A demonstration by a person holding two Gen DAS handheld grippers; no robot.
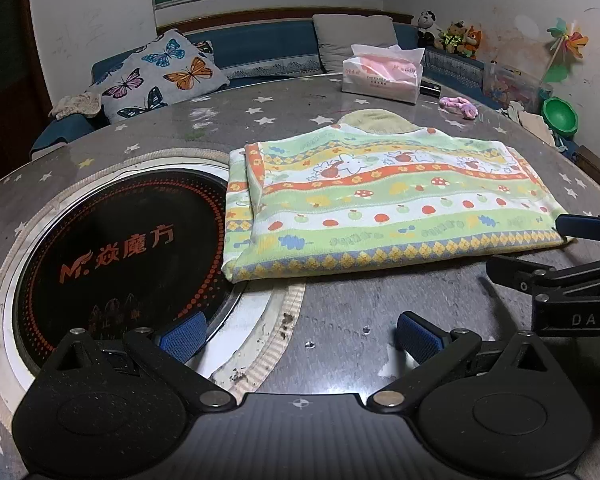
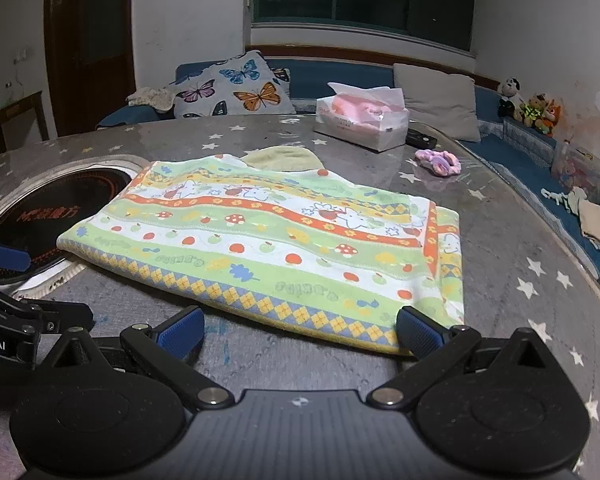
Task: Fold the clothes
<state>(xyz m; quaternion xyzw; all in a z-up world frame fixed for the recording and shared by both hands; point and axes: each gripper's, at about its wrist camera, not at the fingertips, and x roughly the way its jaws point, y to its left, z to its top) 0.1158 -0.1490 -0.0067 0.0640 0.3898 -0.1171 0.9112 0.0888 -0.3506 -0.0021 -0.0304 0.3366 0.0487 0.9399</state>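
Left gripper point(image 1: 300, 334) spread wide, empty, over bare worktop point(image 1: 360, 300) | folded garment point(image 1: 380, 208) ahead, overlapping hob point(image 1: 120, 248) marked "M" | Right gripper point(image 2: 300, 332) spread wide, empty, at garment's near edge point(image 2: 268, 240) | tissue pack point(image 2: 360, 120) beyond.

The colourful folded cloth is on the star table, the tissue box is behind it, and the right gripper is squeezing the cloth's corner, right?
Not quite. In the right wrist view the right gripper is open, holding nothing. The folded cloth does lie on the star table, with the tissue box behind it.
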